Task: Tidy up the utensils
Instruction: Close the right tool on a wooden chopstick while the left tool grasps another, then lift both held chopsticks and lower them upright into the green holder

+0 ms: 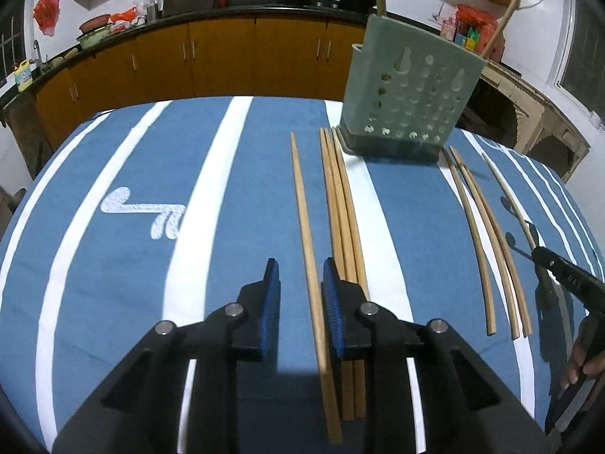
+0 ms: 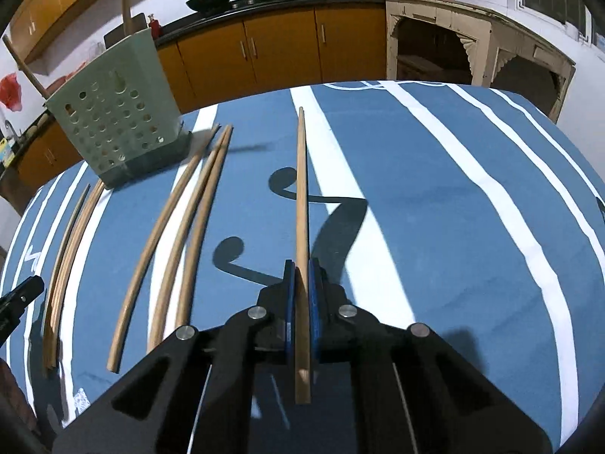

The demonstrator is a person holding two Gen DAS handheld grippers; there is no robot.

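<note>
The left gripper (image 1: 300, 295) hangs with its fingers parted around a single chopstick (image 1: 308, 249) lying on the blue striped bench (image 1: 113, 265), not clamping it. The right gripper (image 2: 301, 295) has its fingers closed on another chopstick (image 2: 301, 204). A green perforated holder (image 1: 410, 90) stands at the far side, with more chopsticks (image 2: 181, 234) lying loose near it.
</note>
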